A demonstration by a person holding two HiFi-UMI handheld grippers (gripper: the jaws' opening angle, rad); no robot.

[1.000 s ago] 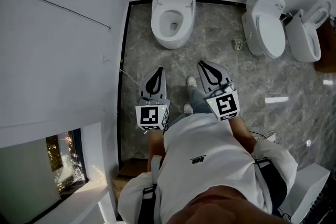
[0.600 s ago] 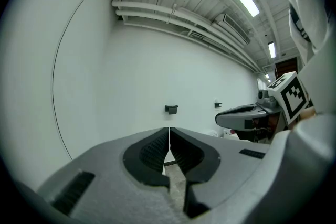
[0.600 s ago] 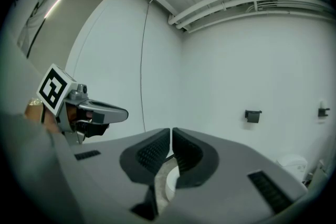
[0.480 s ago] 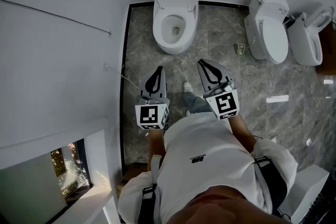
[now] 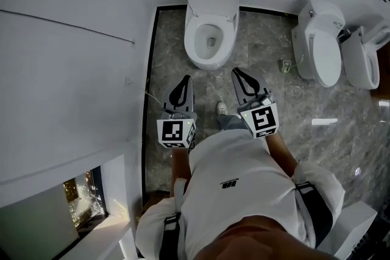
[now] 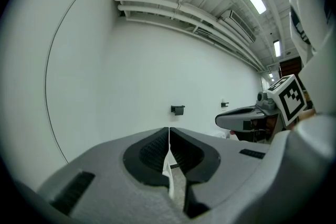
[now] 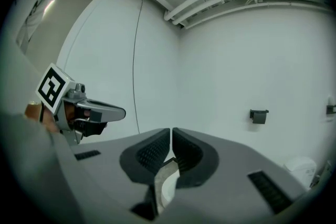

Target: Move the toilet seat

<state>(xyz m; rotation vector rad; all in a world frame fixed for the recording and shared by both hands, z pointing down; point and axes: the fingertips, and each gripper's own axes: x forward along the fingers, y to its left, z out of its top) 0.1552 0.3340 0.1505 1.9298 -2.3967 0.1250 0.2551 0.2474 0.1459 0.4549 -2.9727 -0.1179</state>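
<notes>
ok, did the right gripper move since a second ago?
Yes: the right gripper has come forward, closer to the front rim of the open toilet.

Before the toilet [image 5: 210, 27], the left gripper [image 5: 185, 78] and right gripper [image 5: 235, 70] hover closed.

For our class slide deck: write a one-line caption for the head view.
Left gripper and right gripper, both shut and empty, point toward an open toilet.
</notes>
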